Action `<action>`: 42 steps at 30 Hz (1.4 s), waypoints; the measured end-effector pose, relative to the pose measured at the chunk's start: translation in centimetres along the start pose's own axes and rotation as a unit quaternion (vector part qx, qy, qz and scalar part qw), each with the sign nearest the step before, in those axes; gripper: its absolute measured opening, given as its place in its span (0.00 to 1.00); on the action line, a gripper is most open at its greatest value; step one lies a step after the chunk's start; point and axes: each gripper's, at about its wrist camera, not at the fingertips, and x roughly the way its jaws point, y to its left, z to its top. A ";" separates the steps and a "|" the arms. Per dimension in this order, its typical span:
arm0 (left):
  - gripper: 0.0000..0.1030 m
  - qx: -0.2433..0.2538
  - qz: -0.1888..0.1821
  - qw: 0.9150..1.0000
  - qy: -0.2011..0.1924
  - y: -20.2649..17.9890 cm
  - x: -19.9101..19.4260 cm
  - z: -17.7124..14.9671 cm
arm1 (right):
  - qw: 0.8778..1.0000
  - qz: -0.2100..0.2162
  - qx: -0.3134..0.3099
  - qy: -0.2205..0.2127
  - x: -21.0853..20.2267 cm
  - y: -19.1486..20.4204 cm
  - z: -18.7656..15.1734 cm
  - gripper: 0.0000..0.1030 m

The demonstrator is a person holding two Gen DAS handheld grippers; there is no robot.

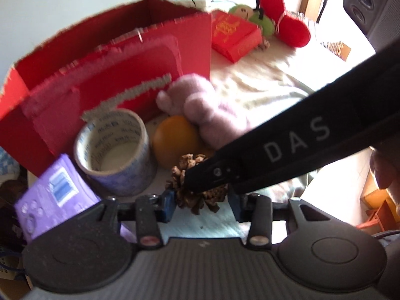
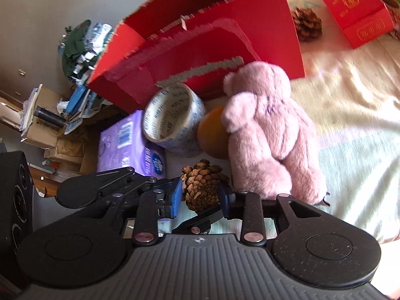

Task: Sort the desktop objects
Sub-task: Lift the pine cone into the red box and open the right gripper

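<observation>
**Both tongs at one pine cone: handover or double grip**

The red box point(image 2: 200, 50) stands open at the back of the cloth-covered counter point(image 2: 350, 115), its mouth facing the cluster in front. Against it lie the pink bear point(image 2: 265, 135), the purple tissue pack point(image 2: 120, 145), the tape roll point(image 2: 172, 117) and the orange point(image 2: 212, 137), all touching or just beside each other. The pine cone point(image 2: 202, 187) sits nearest, beside the bear's leg.

The right tongs point(image 2: 200, 197) stand part-closed, both pads pressing the cone's flanks. The left tongs point(image 1: 201, 203) also bracket the cone point(image 1: 197, 187), part-open; the left pad touches, the right shows a gap.

Recommendation: only one tool should carry. Confirm a firm grip across the cone's widest part before the other lets go, then lift straight, clear of bear and orange.
</observation>
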 end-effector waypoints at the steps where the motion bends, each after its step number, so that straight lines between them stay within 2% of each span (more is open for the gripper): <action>1: 0.41 -0.004 0.002 1.000 -0.009 0.0 -0.8 0.4 | 1.000 0.004 -0.011 -0.009 -0.6 0.4 0.3 0.33; 5: 0.40 -0.027 0.018 0.998 -0.052 0.2 -3.8 3.0 | 0.997 0.028 -0.060 -0.044 -3.5 1.6 2.2 0.33; 11: 0.40 -0.049 0.079 0.989 -0.114 0.0 -5.7 8.3 | 0.987 0.069 -0.120 -0.083 -7.1 2.3 7.2 0.34; 16: 0.40 -0.069 0.116 0.982 -0.131 1.8 -5.0 11.7 | 0.978 0.092 -0.163 -0.093 -7.3 2.2 11.5 0.34; 20: 0.40 -0.081 0.154 0.976 -0.129 4.2 -3.6 13.5 | 0.974 0.105 -0.182 -0.088 -5.4 2.7 15.0 0.34; 25: 0.41 -0.111 0.162 0.976 -0.099 10.0 -1.4 14.1 | 0.975 0.112 -0.182 -0.064 -0.9 3.5 18.9 0.34; 28: 0.41 -0.118 0.162 0.977 -0.071 13.0 0.2 14.1 | 0.979 0.113 -0.164 -0.038 2.1 3.7 20.6 0.34; 34: 0.42 -0.134 0.130 0.982 0.004 18.9 4.8 14.6 | 0.984 0.093 -0.147 0.031 8.6 4.9 22.8 0.34; 38: 0.43 -0.156 0.130 0.976 0.076 22.0 8.9 14.6 | 0.987 0.083 -0.103 0.085 13.2 4.5 23.9 0.31; 39: 0.39 -0.170 0.126 0.972 0.100 22.9 9.8 14.5 | 0.987 0.082 -0.091 0.100 14.3 4.2 24.1 0.31; 40: 0.40 -0.190 0.111 0.968 0.120 23.7 10.4 14.5 | 0.987 0.077 -0.083 0.113 15.2 4.0 24.1 0.31; 42: 0.41 -0.206 0.107 0.964 0.131 24.6 10.7 14.5 | 0.987 0.068 -0.076 0.126 16.5 3.9 24.0 0.32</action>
